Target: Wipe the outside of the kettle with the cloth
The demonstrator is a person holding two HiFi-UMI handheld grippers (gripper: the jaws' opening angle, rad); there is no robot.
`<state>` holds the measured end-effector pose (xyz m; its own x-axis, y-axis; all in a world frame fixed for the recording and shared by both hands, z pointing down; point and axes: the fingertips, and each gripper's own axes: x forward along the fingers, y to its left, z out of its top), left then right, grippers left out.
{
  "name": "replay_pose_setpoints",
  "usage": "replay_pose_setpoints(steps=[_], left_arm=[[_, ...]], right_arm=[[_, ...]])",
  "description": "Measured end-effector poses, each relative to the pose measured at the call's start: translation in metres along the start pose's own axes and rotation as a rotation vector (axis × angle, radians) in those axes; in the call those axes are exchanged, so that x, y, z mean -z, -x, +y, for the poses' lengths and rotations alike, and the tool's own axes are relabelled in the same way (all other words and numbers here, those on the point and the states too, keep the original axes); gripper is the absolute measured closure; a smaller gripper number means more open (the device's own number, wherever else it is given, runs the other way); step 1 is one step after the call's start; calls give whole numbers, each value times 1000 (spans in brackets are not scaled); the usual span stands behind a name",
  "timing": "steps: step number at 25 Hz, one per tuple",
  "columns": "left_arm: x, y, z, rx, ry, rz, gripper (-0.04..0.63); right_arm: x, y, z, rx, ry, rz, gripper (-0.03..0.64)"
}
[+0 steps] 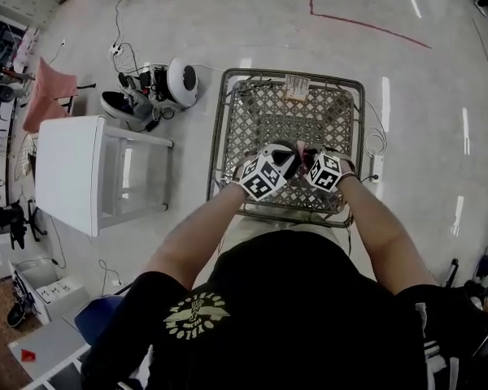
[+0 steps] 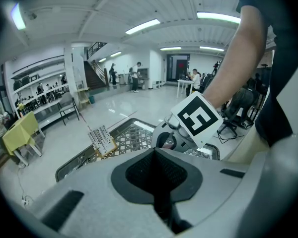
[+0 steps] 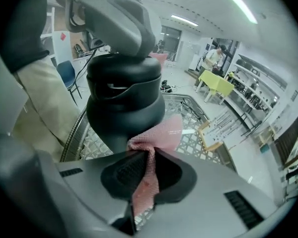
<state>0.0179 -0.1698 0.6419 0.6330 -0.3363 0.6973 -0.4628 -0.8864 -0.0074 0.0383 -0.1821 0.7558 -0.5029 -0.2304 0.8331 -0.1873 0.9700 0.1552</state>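
Right tongs (image 3: 143, 158), nearly closed, pinch the pink cloth (image 3: 161, 135); its free fold lies against the side of the black kettle (image 3: 124, 113). Left tongs (image 2: 156, 155) are closed, with nothing visible between them. The kettle sits between both tongs, over the metal lattice table (image 1: 220, 128).

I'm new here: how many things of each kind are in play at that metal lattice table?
Grey hand-held tongs: 2, left tongs and right tongs
Black round kettle: 1
Pink mesh cloth: 1
Metal lattice table: 1
Total: 5
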Motion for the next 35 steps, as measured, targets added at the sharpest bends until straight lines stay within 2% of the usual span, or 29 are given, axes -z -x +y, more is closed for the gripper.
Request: replay_pose_setpoints(steps=[6,11,14,19,27,32,35], left_arm=[[-3,0,0,0,1,-5,588],[-1,0,-1,2,5,0,588],[0,-1,0,3,6,3,588],[1,2,0,0,7,5,588],[0,1,-1,0,9,5,588],[-1,2,-1,-2,7,4,588],[-2,1,1,-10,-2,-2,588]], right_arm=[[-15,-11,-27,18,61,-11,580],[-17,-21,-30,6,52,-15,580],[-6,-27,-21,-15,23,0,581],[17,-27,22,-86,4,31,581],[16,-17,88,-185,-139,-20,581],[-7,-16,115,-258,-319,-131,581],[-25,-17,126,-299,-379,-185,581]])
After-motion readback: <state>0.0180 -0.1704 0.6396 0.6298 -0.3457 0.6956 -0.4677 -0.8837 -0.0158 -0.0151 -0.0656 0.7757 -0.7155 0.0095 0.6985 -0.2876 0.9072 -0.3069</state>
